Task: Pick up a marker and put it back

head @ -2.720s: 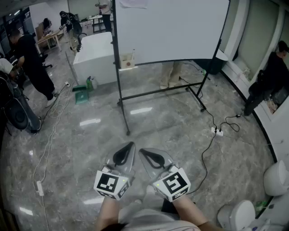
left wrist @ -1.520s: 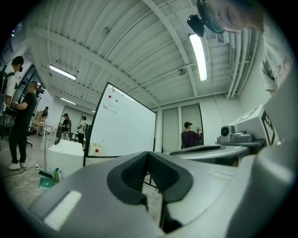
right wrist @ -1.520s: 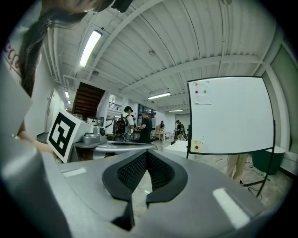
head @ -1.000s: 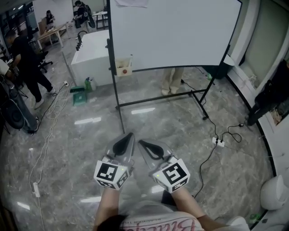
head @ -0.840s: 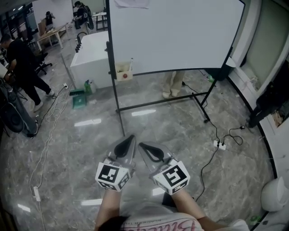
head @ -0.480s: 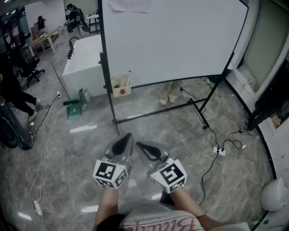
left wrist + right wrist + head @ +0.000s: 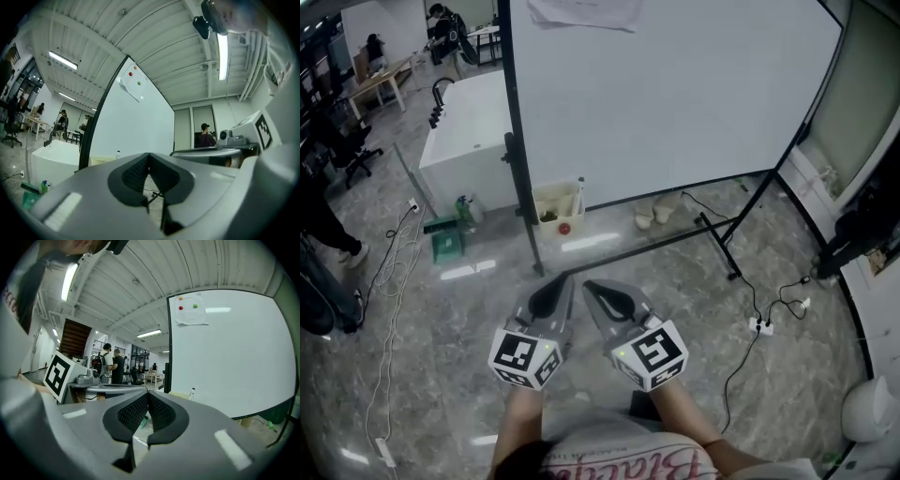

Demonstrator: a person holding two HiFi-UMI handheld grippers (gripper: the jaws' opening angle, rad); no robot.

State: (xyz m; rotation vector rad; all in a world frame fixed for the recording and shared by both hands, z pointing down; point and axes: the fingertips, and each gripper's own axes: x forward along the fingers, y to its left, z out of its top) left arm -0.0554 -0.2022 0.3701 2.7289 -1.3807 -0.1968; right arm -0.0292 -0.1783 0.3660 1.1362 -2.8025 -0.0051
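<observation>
The left gripper (image 7: 565,279) and the right gripper (image 7: 590,285) are held side by side over a glossy grey marbled floor (image 7: 675,291). On each, the jaws are pressed together and nothing is pinched between them. A whiteboard (image 7: 675,103) on a black stand (image 7: 517,159) is seen ahead, with a sheet (image 7: 581,11) fixed at its top edge. A beige box (image 7: 551,204) is placed just beside the stand's post, below the board. The marker (image 7: 579,191) is stood upright at the box's right side, well apart from both grippers. A white block (image 7: 469,131) is set behind the stand at the left. Cables (image 7: 392,272) are trailed over the floor at the left, and a power strip (image 7: 760,326) is laid at the right.
</observation>
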